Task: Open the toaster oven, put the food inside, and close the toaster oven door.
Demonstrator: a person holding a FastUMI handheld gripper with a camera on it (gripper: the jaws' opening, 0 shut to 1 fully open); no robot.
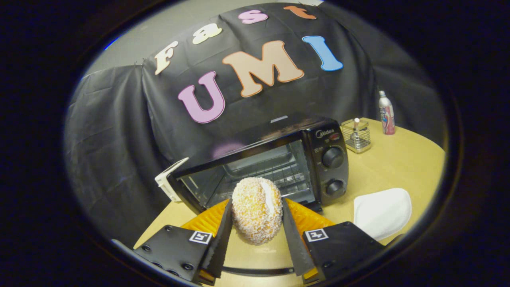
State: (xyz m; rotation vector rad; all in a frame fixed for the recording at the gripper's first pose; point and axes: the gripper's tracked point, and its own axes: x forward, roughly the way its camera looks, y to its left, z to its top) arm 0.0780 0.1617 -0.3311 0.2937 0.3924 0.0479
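Bread roll (257, 210) stands long-axis upright, clamped by hand-held gripper (257, 215), before the open toaster oven (279, 159).

A black cloth wall (119, 131), creased and draped, fills the upper left and centre of the frame, with a strip of pale grey wall (175, 24) showing above it at upper left. A round light-wood table (402, 163) spans the lower right under even indoor light.
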